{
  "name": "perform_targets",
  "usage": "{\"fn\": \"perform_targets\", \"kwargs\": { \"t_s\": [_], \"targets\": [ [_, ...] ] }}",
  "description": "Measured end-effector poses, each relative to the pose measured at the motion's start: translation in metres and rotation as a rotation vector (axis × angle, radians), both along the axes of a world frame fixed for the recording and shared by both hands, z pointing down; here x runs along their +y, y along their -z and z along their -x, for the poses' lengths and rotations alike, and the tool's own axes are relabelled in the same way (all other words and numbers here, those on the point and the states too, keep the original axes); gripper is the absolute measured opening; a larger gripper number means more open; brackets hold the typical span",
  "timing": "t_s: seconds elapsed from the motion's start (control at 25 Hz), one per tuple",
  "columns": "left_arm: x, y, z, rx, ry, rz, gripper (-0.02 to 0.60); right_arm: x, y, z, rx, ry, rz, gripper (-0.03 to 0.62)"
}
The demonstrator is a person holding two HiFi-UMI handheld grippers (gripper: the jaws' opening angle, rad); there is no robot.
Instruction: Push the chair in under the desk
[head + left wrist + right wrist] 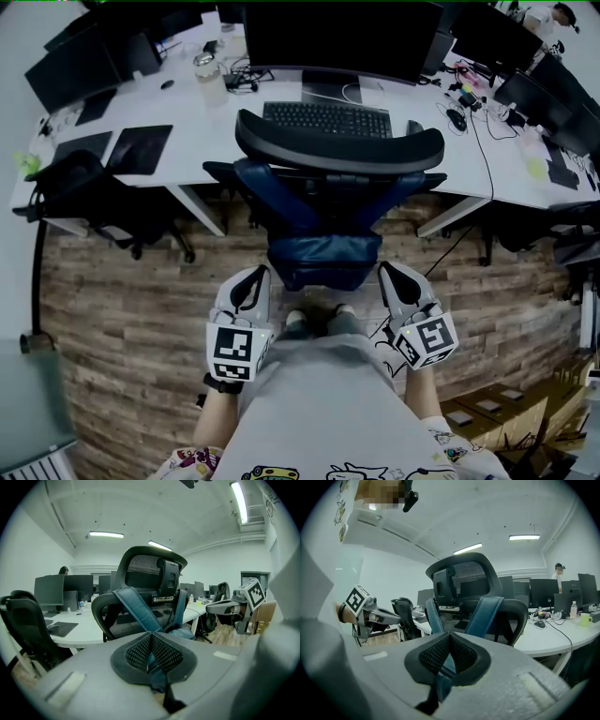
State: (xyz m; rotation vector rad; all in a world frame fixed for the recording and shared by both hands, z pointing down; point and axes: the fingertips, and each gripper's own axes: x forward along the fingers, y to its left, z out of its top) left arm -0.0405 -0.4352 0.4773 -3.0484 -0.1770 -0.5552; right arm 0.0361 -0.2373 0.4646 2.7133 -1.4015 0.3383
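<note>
A black mesh office chair (pixel 337 145) with blue straps on its back stands before the white desk (pixel 197 131), its back toward me and its seat partly under the desk edge. Low on its back is a blue padded part (pixel 323 258). My left gripper (pixel 255 278) sits just left of that blue part and my right gripper (pixel 388 274) just right of it, both close to it; I cannot tell whether they touch. In the left gripper view the left gripper (pixel 151 644) has its pads together with nothing held, the chair (pixel 145 597) ahead. The right gripper (pixel 449 646) looks the same, facing the chair (pixel 473 602).
On the desk are a keyboard (pixel 328 119), a large monitor (pixel 342 37), a bottle (pixel 208 75) and cables at the right. Another black chair (pixel 84 197) stands at the left. The person's feet (pixel 319 323) are on the wood floor behind the chair; cardboard boxes (pixel 487 408) lie lower right.
</note>
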Motion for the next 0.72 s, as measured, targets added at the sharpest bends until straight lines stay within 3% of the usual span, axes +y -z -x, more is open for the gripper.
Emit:
{"fn": "perform_targets", "kwargs": {
  "t_s": [0.72],
  "targets": [
    [-0.009, 0.001, -0.006, 0.004, 0.019, -0.007, 0.010, -0.008, 0.004, -0.011, 0.004, 0.002, -0.007, 0.001]
  ]
}}
